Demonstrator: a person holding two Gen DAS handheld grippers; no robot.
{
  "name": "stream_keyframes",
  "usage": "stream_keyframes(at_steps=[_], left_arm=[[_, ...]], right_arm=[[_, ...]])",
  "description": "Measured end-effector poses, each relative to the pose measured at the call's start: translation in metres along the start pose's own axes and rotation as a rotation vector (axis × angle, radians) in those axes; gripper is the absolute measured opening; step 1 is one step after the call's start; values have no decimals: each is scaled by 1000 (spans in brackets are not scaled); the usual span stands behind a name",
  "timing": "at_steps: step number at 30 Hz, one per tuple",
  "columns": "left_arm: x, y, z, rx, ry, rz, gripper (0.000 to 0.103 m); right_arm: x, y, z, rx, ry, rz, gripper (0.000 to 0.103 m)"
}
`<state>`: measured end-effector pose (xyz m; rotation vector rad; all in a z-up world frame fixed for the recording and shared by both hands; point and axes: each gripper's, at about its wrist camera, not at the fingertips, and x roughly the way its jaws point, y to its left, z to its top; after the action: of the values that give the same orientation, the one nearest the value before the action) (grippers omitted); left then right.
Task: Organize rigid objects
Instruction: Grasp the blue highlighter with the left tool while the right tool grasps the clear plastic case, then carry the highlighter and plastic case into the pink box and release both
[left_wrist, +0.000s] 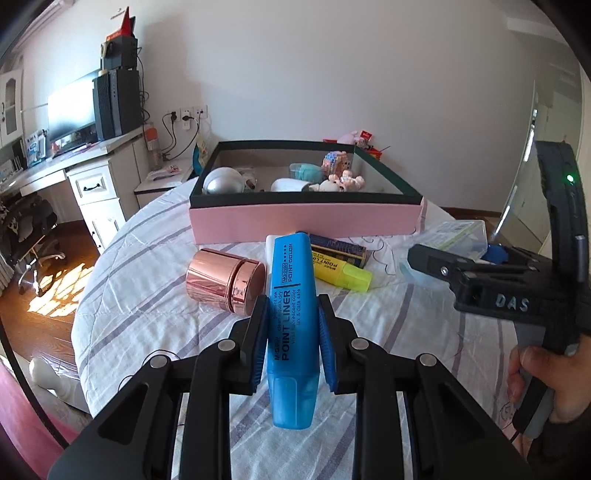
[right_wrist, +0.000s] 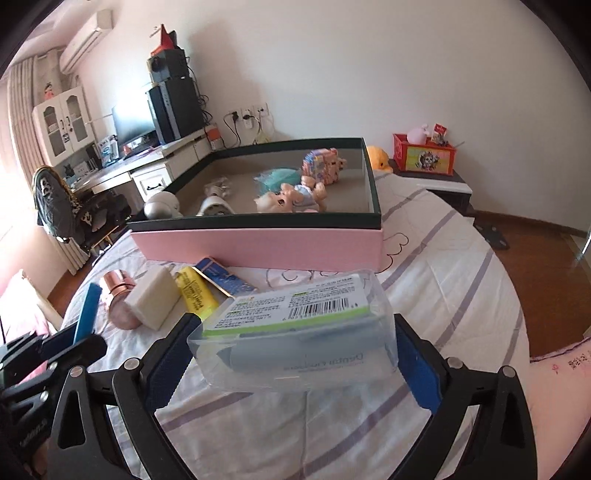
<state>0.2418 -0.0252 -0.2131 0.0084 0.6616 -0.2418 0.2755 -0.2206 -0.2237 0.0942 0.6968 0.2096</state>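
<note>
the blue highlighter (left_wrist: 291, 325) is clamped between the pads of the left gripper (left_wrist: 291, 334) and is held above the striped bedcover (left_wrist: 388, 332), its length running along the fingers. the right gripper (right_wrist: 295, 354) is seen with its jaws set wide on either side of a clear plastic case (right_wrist: 295, 332); whether the blue pads (right_wrist: 419, 369) press on the case's walls cannot be told, as a narrow gap seems to show on the right side. the case carries a green-edged label with a barcode.

the pink box (left_wrist: 306, 221), with a dark rim, lies toward the far edge of the bedcover. inside it are seen a silver rounded object (left_wrist: 221, 181), a small doll (right_wrist: 291, 199) and a patterned cube (right_wrist: 321, 166).

on the bedcover in front of the box's near wall are found a rose-gold canister (left_wrist: 225, 280) lying on its side, a yellow highlighter (left_wrist: 341, 271), a dark blue packet (right_wrist: 225, 280) and a white block (right_wrist: 155, 299), all close together. a hand (left_wrist: 543, 384) is seen on the right gripper's handle.
</note>
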Motion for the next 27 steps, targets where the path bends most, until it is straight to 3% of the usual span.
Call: stream_keyframes(at_steps=[16,27], left_arm=[[-109,-31,27,46,-251,35,25],[-147,-34,36,64,-355,80,25]], right_arm=[[-142,62,9,-154,-322,-35,99],[-179,78,18,-176,-402,-42,99]])
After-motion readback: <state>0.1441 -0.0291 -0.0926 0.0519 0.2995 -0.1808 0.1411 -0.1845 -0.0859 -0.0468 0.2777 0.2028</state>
